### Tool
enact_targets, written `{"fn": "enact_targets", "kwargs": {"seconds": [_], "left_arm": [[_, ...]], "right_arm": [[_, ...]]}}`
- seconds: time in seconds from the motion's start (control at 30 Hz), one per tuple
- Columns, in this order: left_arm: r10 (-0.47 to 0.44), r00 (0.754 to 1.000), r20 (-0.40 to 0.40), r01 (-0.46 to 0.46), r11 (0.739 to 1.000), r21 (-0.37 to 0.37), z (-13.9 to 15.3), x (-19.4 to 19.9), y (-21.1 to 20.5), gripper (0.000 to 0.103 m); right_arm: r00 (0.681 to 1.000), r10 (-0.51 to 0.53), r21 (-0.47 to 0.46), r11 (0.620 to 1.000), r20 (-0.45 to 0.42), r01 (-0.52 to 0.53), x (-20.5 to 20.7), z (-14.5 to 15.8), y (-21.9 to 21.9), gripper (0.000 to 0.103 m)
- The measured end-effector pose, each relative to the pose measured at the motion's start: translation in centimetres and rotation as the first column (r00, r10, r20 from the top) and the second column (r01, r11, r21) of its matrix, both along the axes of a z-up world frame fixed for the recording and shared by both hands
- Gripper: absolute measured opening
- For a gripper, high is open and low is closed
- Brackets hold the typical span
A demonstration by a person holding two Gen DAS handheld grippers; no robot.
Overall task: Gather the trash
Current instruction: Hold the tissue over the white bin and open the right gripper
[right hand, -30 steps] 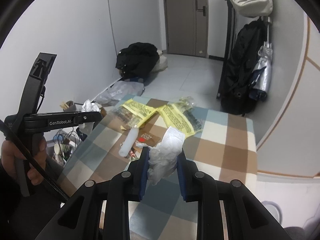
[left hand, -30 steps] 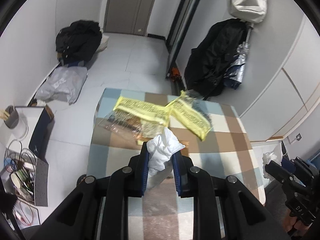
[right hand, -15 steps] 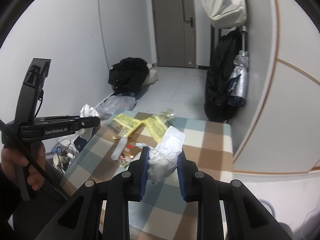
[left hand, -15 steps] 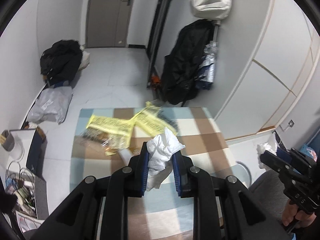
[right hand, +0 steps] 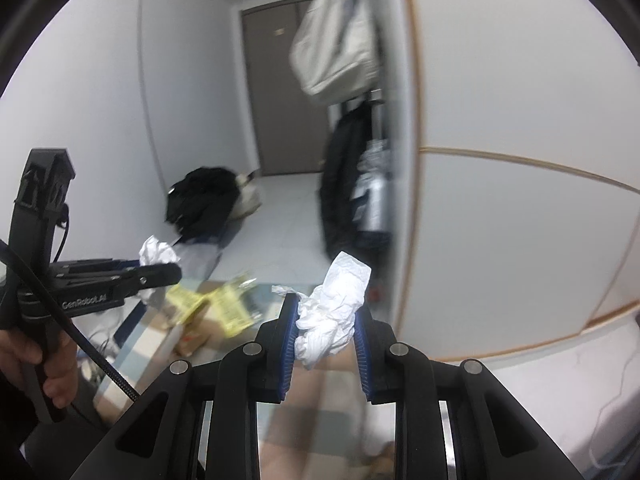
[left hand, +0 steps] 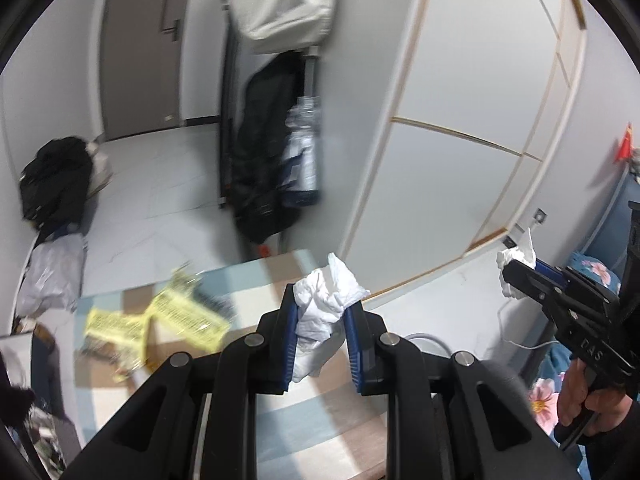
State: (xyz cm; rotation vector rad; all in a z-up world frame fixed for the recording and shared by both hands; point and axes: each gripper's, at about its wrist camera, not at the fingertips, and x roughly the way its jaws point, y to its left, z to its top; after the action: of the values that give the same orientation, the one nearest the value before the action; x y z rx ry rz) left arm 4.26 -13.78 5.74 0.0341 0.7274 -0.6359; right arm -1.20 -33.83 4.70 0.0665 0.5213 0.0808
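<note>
Item: left gripper (left hand: 323,344), black two-finger tool with blue pads, clamped on a crumpled white tissue wad (left hand: 326,308) that stands above the fingertips. Item: right gripper (right hand: 326,344), same build, clamped on a second crumpled white paper wad (right hand: 336,312). In the left wrist view the right gripper shows at 3 o'clock, gripped by a hand (left hand: 588,400). Item: checked blue, white and tan tablecloth (left hand: 256,280), below both tools. On it, at 9 o'clock of the left gripper, two yellow printed plastic wrappers (left hand: 180,316). Item: black coat (left hand: 268,160) hanging at 12 o'clock. Both views blurred.
</note>
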Motion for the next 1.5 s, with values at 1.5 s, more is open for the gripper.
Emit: {"fn": "enact_targets", "kwargs": {"seconds": [1.5], "left_arm": [[-0.378,0.648,-0.661,0.539,0.841,0.048,-22.4,3.4,-31.7,0.017]], "right_arm": [[0.744,-0.337,0.205,0.822,-0.577,0.531,-1.2,-25.1,-26.2,0.025]]}}
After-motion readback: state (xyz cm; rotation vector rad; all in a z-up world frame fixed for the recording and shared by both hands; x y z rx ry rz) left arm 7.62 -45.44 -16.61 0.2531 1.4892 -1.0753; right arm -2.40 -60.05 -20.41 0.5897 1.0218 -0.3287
